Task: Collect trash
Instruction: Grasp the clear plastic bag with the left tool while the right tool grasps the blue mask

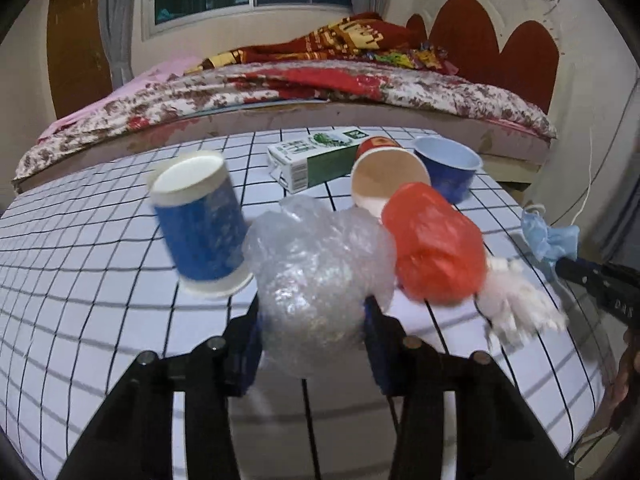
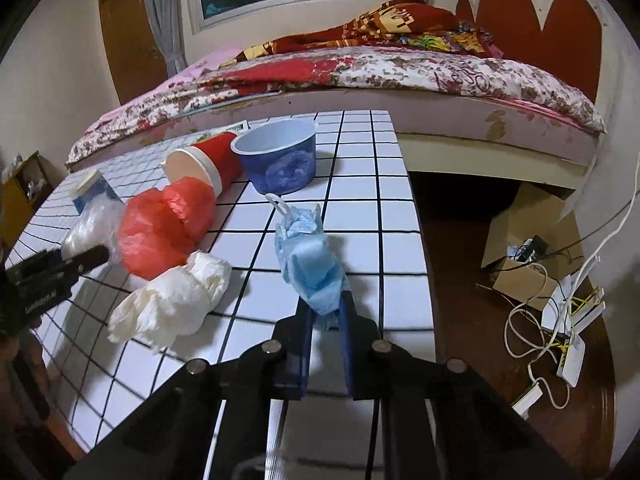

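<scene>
- The left gripper (image 1: 312, 316) has its two fingers pressed against the sides of a crumpled ball of clear bubble-wrap plastic (image 1: 316, 276) at the near middle of the white grid-lined table (image 1: 80, 264). The ball is springy and bulges past the pads, so it could squirt out on the lift if the squeeze is light.
- Just left of that ball, a blue paper cup with white rims (image 1: 198, 220) looks tilted and blurred; any sideways drag of the plastic could knock it over or roll it away.
- A crumpled red plastic bag (image 1: 436, 244) touches the ball on its right, and could be pulled along or catch on it.
- The right gripper (image 2: 326, 308) is clamped on a crumpled light-blue face mask (image 2: 310, 256) near the table's right edge. The grip sits on the lower fold only; the loose upper part with its ear loop could snag or slip free.
- A wad of white tissue (image 2: 172, 300) lies between the two grippers, so either one may brush it.
- Farther back, a red paper cup on its side (image 2: 208, 162), a blue plastic bowl (image 2: 280, 160) and a green-and-white carton (image 1: 316, 158) wait untouched.
</scene>
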Action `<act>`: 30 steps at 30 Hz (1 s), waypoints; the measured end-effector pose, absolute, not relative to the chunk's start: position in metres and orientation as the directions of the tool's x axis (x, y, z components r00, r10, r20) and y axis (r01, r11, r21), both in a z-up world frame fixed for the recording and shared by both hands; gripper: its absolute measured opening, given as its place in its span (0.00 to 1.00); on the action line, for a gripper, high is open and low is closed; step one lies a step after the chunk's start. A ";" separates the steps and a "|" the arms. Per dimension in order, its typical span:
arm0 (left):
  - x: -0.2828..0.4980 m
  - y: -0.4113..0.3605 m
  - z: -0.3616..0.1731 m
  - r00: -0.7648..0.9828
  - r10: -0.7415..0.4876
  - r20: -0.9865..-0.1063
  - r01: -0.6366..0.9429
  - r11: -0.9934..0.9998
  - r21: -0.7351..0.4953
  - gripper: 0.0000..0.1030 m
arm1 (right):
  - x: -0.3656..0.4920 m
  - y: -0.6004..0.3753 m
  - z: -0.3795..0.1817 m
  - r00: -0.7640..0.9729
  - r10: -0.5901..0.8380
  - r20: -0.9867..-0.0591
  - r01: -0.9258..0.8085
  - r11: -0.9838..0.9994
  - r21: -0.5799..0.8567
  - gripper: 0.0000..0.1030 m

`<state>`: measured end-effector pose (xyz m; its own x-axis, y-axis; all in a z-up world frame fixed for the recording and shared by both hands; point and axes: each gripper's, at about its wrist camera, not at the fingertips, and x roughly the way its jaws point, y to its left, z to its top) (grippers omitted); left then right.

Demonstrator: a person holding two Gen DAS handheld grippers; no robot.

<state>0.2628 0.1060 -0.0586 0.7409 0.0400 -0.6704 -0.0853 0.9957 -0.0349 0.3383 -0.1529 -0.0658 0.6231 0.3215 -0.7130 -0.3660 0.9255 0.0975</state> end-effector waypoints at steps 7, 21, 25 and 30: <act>0.226 0.099 -0.053 0.765 0.035 -0.643 -0.080 0.996 -0.040 0.45 | 0.307 -0.161 -0.051 0.647 0.345 -0.680 -0.364 0.923 0.122 0.13; 0.167 0.059 -0.041 0.810 -0.025 -0.586 -0.004 0.999 -0.047 0.45 | 0.224 -0.186 -0.015 0.709 0.375 -0.597 -0.375 0.918 0.131 0.12; 0.156 0.043 -0.039 0.813 -0.049 -0.580 0.026 0.999 -0.048 0.45 | 0.202 -0.201 -0.008 0.727 0.368 -0.580 -0.358 0.924 0.137 0.12; 0.143 0.020 -0.033 0.818 -0.086 -0.568 0.074 0.996 -0.043 0.45 | 0.178 -0.219 -0.006 0.744 0.347 -0.571 -0.327 0.934 0.141 0.12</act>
<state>0.1433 0.0204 -0.0329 0.8183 -0.0856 -0.5683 0.0744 0.9963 -0.0429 0.1782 -0.2191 -0.0063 0.7441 0.3467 -0.5711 -0.3270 0.9344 0.1412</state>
